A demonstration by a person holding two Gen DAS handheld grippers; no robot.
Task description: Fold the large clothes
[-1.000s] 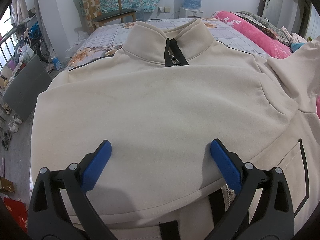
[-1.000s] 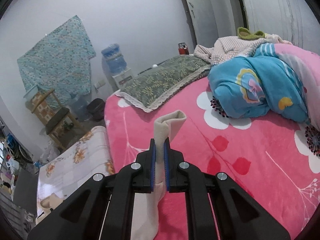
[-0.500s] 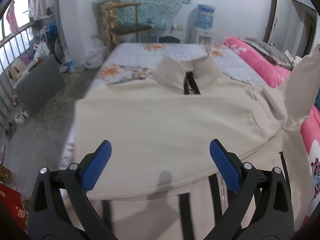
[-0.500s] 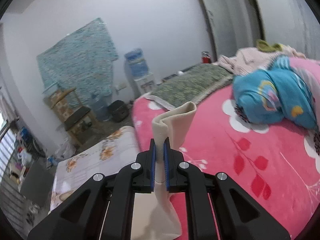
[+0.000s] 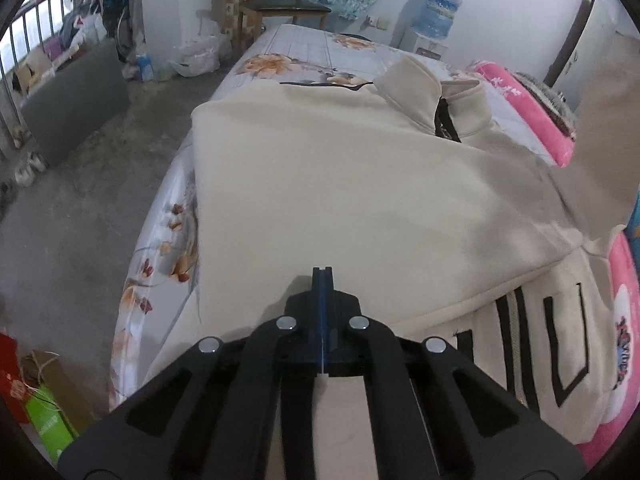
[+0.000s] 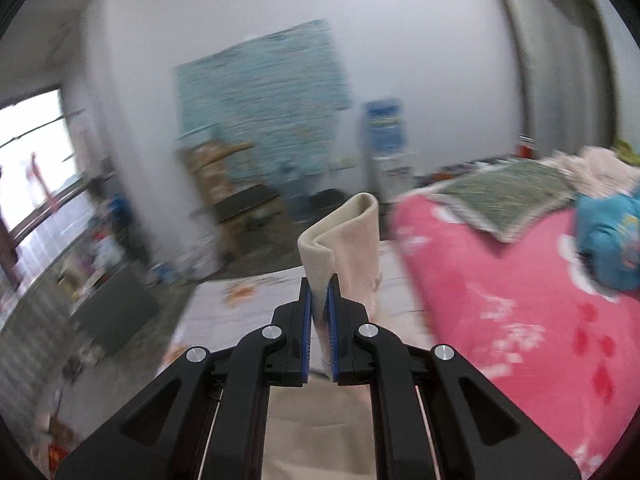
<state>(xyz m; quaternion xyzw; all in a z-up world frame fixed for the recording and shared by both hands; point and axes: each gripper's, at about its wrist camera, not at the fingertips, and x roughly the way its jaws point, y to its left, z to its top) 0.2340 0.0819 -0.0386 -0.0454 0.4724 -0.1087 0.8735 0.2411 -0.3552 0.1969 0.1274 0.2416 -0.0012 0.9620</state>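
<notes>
A large beige zip-neck sweatshirt (image 5: 360, 184) with black trim lies on the bed, one sleeve folded across its chest and its collar (image 5: 436, 96) at the far end. My left gripper (image 5: 322, 276) hovers over the sweatshirt's near part with its blue pads pressed together and nothing between them. My right gripper (image 6: 319, 292) is shut on a fold of the beige sleeve cuff (image 6: 344, 236) and holds it up in the air. That lifted sleeve shows at the right edge of the left wrist view (image 5: 604, 128).
A floral sheet (image 5: 304, 56) covers the bed's left part, a pink blanket (image 6: 512, 288) its right. A wooden chair (image 5: 280, 4) and a water dispenser (image 5: 436, 12) stand by the far wall. The floor (image 5: 80, 200) drops off left. A blue bundle (image 6: 608, 240) and a pillow (image 6: 500, 188) lie far right.
My left gripper has closed from wide open and pulled back and left from the sweatshirt. My right gripper has swung left, carrying the sleeve cuff higher.
</notes>
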